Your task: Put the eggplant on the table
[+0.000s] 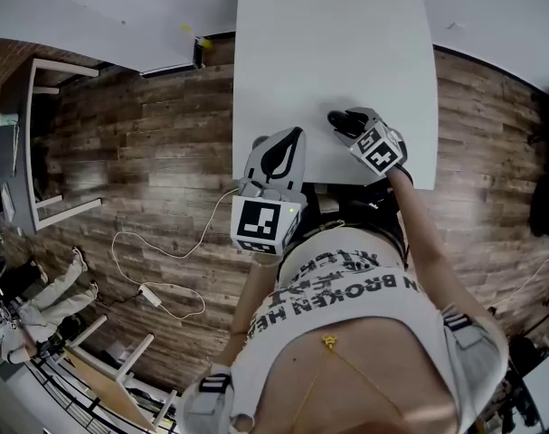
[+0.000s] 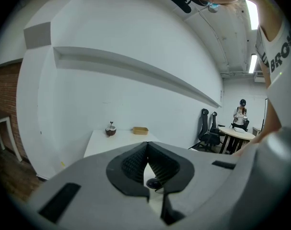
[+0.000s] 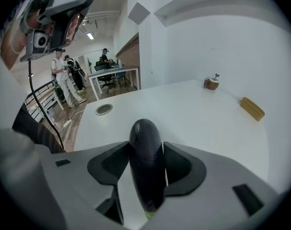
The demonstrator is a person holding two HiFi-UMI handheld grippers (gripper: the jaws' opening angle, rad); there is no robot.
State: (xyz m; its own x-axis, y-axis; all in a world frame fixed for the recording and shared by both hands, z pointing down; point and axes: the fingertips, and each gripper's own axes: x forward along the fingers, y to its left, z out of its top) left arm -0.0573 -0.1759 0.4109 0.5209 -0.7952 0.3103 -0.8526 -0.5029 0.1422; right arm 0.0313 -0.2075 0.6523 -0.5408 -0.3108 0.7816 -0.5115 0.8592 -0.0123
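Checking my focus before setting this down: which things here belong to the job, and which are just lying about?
In the job:
- dark purple eggplant, clamped in the right gripper
- white table

Lying about:
- brown round coconut-like shell, far end of the table
- flat yellow-tan block
- round grey table grommet
- left gripper, shut, holding nothing

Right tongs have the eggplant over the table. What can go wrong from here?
1. The eggplant is smooth, rounded and juts past the right tongs. Its tip may hit the table first and twist in the grip.
2. Once released, it may roll toward the near table edge, where the shut left tongs hover.
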